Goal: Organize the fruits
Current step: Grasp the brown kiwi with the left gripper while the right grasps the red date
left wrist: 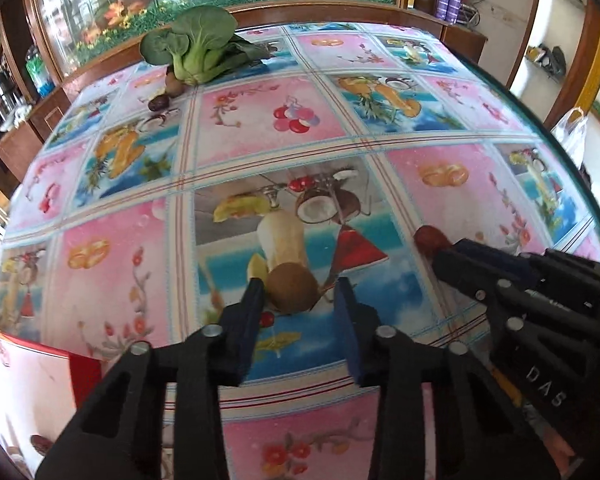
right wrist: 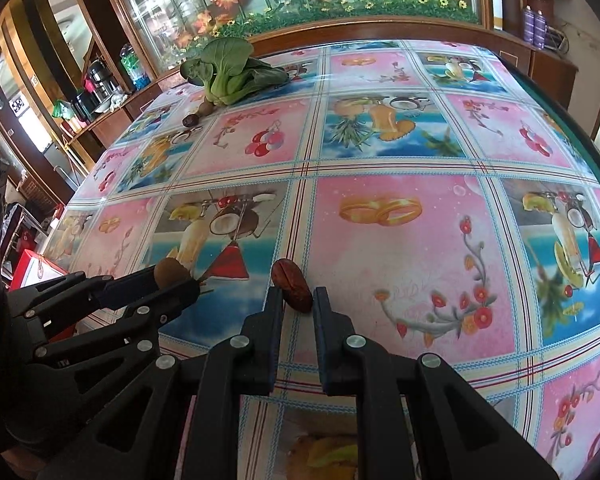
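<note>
My left tongs (left wrist: 300, 300) clench a brown kiwi (left wrist: 292, 288) on the near bench (left wrist: 340, 128); my right tongs (right wrist: 298, 300) grip a red date (right wrist: 292, 286) just beside. Far left lie bok choy (left wrist: 198, 50), another kiwi (left wrist: 174, 84) and a dark fruit (left wrist: 158, 103), well apart.
</note>
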`<state>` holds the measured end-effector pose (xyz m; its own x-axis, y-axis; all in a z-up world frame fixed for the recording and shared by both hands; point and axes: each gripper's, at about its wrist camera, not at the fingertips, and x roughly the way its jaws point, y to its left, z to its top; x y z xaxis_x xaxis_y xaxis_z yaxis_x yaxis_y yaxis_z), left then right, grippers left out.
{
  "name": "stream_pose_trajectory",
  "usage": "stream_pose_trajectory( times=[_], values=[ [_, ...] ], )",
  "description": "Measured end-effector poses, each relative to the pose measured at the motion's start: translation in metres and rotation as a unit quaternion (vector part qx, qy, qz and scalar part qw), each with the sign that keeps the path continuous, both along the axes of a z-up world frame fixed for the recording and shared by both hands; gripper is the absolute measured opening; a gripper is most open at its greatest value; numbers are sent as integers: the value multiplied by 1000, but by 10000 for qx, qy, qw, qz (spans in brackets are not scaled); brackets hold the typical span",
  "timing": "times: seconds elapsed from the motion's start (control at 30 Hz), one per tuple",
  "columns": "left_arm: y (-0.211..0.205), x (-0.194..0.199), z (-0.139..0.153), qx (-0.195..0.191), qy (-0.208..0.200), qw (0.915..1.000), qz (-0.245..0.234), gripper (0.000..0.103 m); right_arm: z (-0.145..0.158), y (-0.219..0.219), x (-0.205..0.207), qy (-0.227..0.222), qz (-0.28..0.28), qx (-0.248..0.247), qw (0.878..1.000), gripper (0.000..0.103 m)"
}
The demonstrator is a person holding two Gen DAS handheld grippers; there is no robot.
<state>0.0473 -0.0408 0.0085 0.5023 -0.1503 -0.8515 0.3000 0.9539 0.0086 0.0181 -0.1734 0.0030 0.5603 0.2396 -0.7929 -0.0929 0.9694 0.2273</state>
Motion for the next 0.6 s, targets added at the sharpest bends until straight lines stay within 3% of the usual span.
stream_pose_trajectory(
  times=[0.13,0.37,0.6],
  values=[
    [-2,-3,0,-11,-53,10000,-22,26,0,0,0,-15,0,-2,10000,14],
    [4,-7,3,-52,-46,9998,160,26,0,0,1,2,16,94,10000,13],
    [7,-33,30,152,-555,9978,328,26,1,-1,-2,-119,-82,157,9998,13]
  ],
)
